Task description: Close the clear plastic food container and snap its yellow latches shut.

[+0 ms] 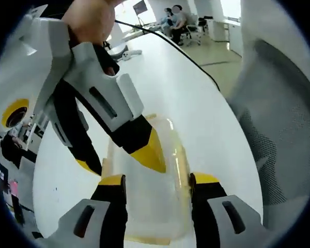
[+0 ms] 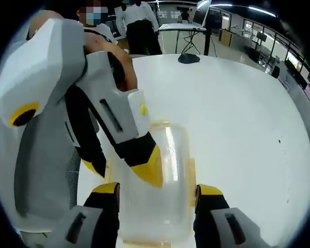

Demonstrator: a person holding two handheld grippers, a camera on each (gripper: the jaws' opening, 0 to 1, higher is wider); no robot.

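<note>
- The container [image 1: 155, 175] is a clear plastic box with rounded corners and a pale, slightly cloudy lid (light glints in a stripe along the top), lying flat on the white table [image 1: 196, 98].
- Yellowish latches run along its edges: a strip shows on the long side by the table's near edge [image 2: 190, 175] and another along the short end closest to the camera [image 2: 144, 243]. Whether they are snapped down cannot be told.
- In the left gripper view, the left gripper [image 1: 157, 181] has its yellow-tipped jaws spread wide, one on each long side of the container, straddling it without clamping.
- In the right gripper view, the right gripper [image 2: 157, 190] stands the same way, jaws apart and flanking the container's two long sides.
- Each gripper also appears in the other's view, coming down onto the container from the opposite end: one yellow tip rests on the lid, the other sits just outside the container's side wall.
- People stand and sit beyond the far end of the table.
</note>
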